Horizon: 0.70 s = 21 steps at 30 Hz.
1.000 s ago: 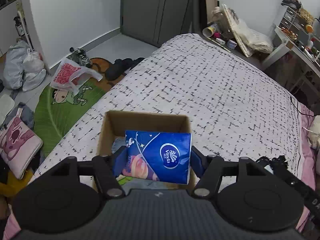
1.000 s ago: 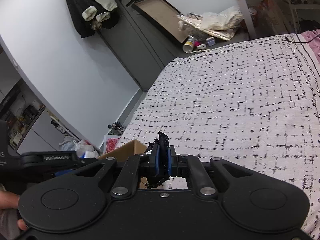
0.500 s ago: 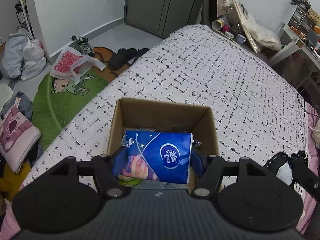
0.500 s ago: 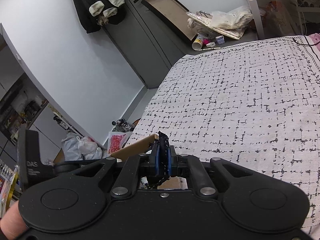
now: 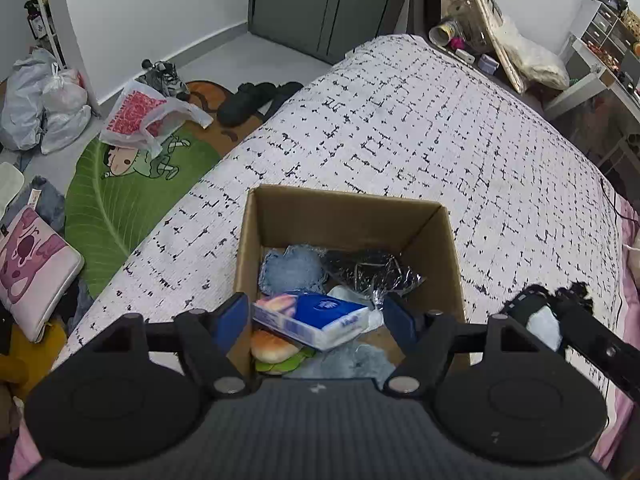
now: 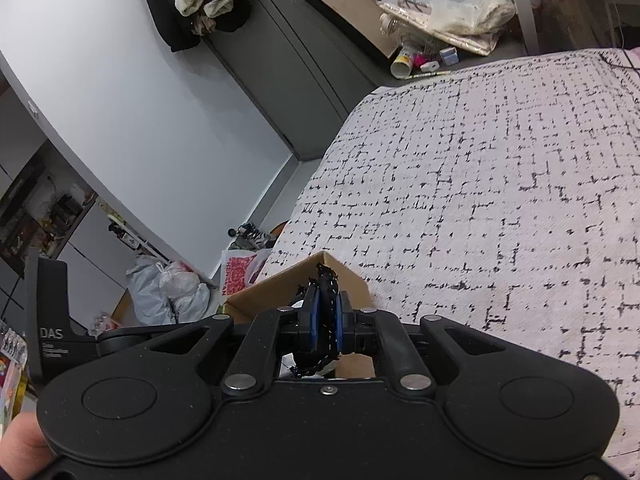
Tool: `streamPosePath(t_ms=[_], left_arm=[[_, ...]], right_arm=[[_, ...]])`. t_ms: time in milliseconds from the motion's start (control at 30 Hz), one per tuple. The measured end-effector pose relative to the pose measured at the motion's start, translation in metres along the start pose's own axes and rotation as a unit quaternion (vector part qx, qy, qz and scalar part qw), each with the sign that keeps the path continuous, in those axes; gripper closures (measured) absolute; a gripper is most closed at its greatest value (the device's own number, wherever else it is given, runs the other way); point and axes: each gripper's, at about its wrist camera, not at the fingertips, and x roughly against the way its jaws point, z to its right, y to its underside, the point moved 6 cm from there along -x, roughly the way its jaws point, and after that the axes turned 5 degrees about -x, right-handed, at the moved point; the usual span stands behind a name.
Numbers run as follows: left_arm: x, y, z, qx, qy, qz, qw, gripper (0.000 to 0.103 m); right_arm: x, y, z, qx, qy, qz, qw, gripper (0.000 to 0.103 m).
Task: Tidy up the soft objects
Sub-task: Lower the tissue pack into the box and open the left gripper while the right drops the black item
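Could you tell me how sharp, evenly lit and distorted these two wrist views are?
Left wrist view: sharp, soft even light, the bed bulging with fisheye curvature, slight glare on the black plastic-wrapped item in the cardboard box. Right wrist view: sharp, tilted, walls bowed.

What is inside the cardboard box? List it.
In the cardboard box: a tissue pack on top, a burger-shaped toy, light blue cloth, a black crinkly bag, and grey fabric. The box floor and anything beneath are covered.

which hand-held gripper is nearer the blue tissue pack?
Left. The left hand-held gripper is open directly above the blue plastic tissue pack in the brown cardboard box. The right hand-held gripper, pinching a black frilly fabric piece, is off beside the box.
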Motion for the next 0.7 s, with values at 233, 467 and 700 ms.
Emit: streamPosePath(t_ms=[233, 467, 700], left_arm=[[0.013, 0.001, -0.01, 0.005, 0.001, -0.001, 1.0, 0.029], [0.022, 0.005, -0.011, -0.007, 0.001, 0.003, 1.0, 0.029], [0.023, 0.012, -0.004, -0.022, 0.004, 0.0, 0.9997, 0.029]], right_arm=[[-0.011, 0.006, -0.004, -0.004, -0.011, -0.017, 1.0, 0.095], [-0.018, 0.017, -0.01, 0.005, -0.016, -0.034, 0.999, 0.089], [-0.011, 0.021, -0.014, 0.015, -0.022, -0.042, 0.999, 0.084]])
